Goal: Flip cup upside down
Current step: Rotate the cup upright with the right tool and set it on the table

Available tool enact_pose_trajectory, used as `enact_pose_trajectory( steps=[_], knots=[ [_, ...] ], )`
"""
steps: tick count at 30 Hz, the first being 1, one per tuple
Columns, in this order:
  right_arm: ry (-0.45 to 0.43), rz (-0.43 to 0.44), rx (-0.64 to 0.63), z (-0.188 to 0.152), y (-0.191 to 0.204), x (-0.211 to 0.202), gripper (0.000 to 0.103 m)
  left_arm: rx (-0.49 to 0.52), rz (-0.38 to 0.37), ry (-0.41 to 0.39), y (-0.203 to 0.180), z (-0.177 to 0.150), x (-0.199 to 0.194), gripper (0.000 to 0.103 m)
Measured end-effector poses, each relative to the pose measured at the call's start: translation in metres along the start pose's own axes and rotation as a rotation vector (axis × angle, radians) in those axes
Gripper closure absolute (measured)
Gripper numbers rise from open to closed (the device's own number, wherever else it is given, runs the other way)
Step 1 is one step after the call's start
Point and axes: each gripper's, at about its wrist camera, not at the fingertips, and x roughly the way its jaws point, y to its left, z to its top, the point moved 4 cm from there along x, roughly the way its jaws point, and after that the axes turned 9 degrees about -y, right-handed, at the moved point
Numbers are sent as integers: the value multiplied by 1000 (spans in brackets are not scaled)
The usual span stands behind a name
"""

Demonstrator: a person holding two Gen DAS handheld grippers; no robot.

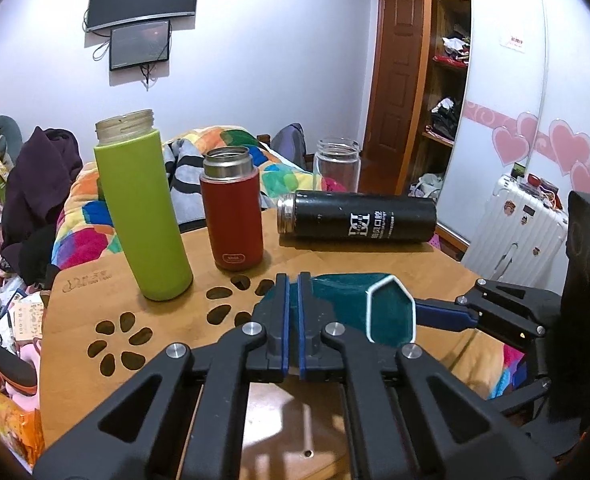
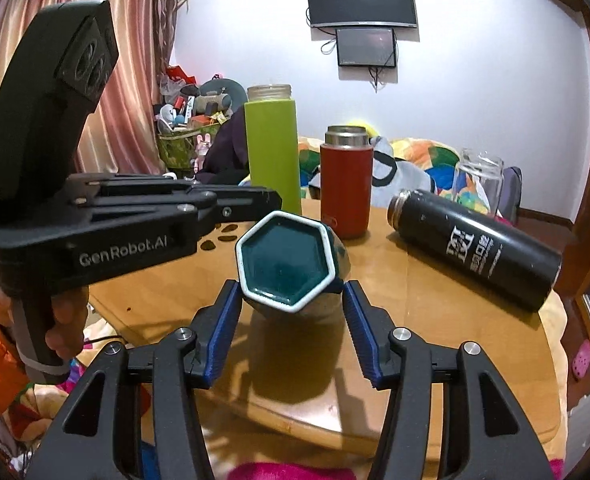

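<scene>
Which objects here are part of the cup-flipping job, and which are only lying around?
Part of the job:
- teal hexagonal cup, tipped toward the camera
- right gripper, around the cup
- left gripper, shut, beside the cup

Only lying around:
- green bottle
- red thermos
- black flask, lying down
- glass jar

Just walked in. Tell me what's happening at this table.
A person works two handheld grippers over a wooden table. The right gripper holds a dark teal hexagonal cup between its blue fingers, tipped so its white-rimmed mouth faces that gripper's camera; it is not yet upside down. The left gripper is shut, its tip right beside the cup; whether it touches is unclear. Behind stand a green bottle, a red flask and a glass jar; a black flask lies on its side.
</scene>
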Motion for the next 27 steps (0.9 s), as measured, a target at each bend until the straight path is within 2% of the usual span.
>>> enact_pose_trajectory(
  steps=[9, 13, 18, 24, 27],
  knots=[
    [-20, -7, 8, 8, 0, 17, 55, -19, 24, -17, 13, 1, 4, 103],
    [-25, -19, -7, 11, 0, 23, 67, -50, 29, -11, 20, -2, 6, 103],
    [-25, -2, 21, 15, -6, 21, 67, -56, 45, -26, 17, -2, -3, 103],
    [-71, -35, 20, 28, -10, -3, 66, -65, 88, -67, 14, 7, -22, 103],
    [-88, -57, 37, 37, -15, -17, 58, -80, 94, -86, 11, 10, -35, 101]
  ],
)
